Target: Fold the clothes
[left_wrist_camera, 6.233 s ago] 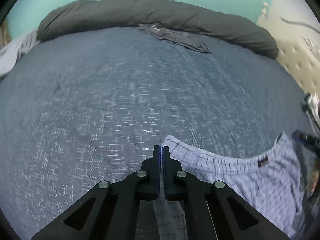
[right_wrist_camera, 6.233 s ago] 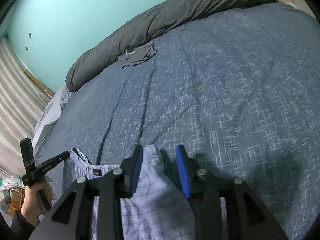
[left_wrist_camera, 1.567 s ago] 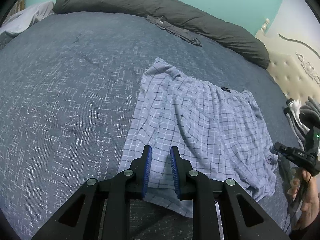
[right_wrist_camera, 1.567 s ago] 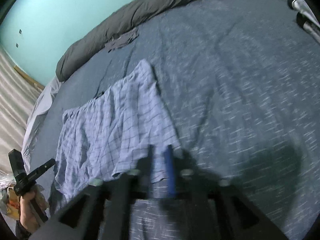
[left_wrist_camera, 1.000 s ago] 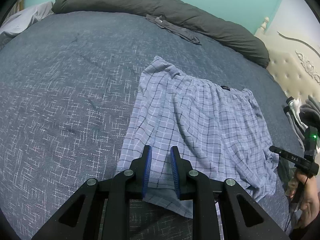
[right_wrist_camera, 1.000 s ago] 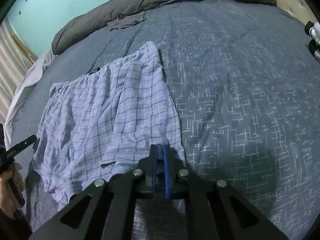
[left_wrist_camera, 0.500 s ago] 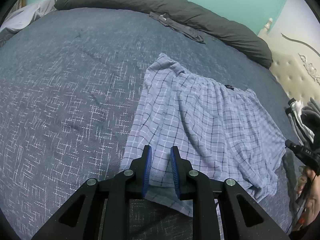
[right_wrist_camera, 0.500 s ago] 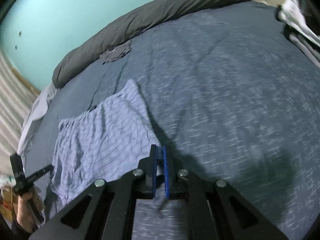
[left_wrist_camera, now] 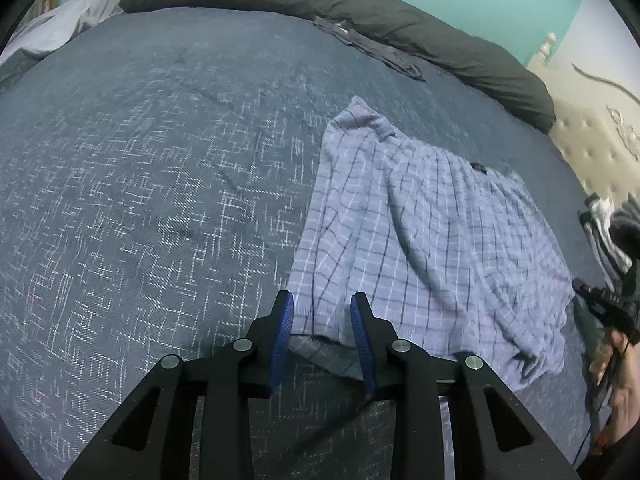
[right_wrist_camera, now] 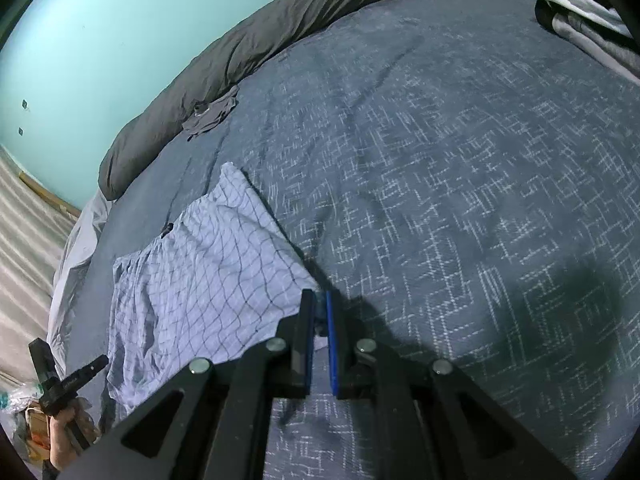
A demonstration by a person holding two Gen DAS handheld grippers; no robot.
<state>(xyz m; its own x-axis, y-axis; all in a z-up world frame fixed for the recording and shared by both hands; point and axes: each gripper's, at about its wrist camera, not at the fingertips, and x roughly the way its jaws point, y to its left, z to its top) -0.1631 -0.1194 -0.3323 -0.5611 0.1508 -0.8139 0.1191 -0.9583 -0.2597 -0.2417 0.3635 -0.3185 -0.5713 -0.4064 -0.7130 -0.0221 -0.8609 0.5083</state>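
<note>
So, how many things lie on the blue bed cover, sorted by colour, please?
Light checked: 1, the checked shorts
Dark grey: 2, the long rolled duvet and a small garment
Grey and white: 1 pile of clothes
Total: 4

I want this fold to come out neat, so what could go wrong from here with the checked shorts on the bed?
The left gripper is opening over the near hem of the pale blue checked cotton shorts, so that corner may slip free. The right gripper looks shut on only a thin corner, which could pull out. Wrinkles across the cloth may get folded in.
</note>
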